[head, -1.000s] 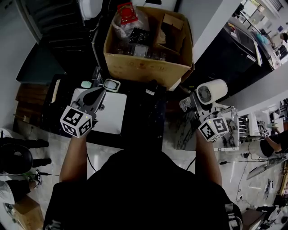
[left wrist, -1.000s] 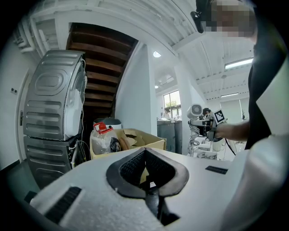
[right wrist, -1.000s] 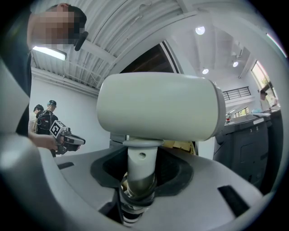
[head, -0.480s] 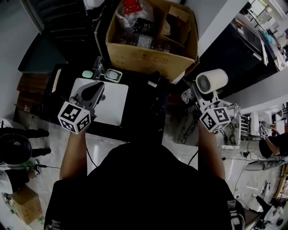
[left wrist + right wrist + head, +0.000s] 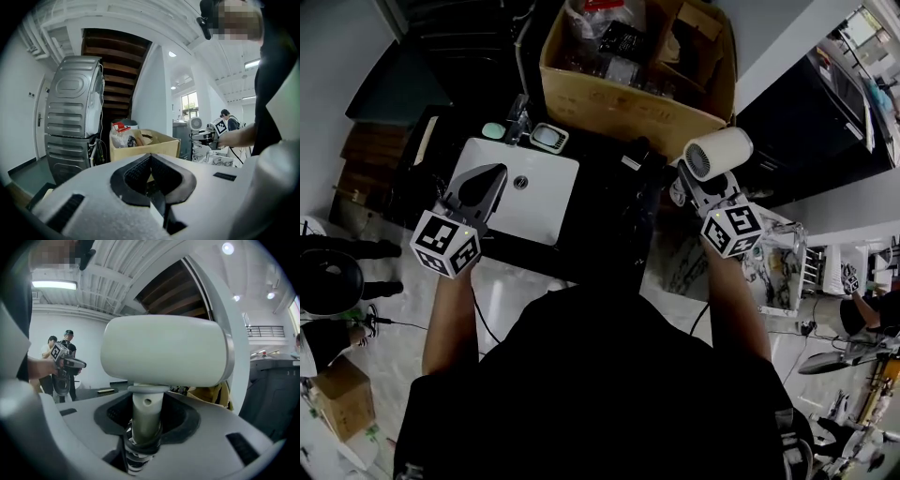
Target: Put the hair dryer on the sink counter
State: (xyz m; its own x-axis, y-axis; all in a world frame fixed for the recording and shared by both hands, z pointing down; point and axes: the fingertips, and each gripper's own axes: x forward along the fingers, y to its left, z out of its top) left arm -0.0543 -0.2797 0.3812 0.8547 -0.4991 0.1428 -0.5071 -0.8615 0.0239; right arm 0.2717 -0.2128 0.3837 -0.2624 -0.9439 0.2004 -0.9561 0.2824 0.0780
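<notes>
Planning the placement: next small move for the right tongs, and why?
Probably shift the right tongs left over the bare black counter beside the basin: they clamp the hair dryer's handle, near the counter's right edge.

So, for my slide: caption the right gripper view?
Right gripper holds the white hair dryer upright by its handle.

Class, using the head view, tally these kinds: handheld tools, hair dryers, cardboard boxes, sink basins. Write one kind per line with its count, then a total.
tools: 2 (left tool, right tool)
hair dryer: 1
cardboard box: 1
sink basin: 1
Total: 5
</notes>
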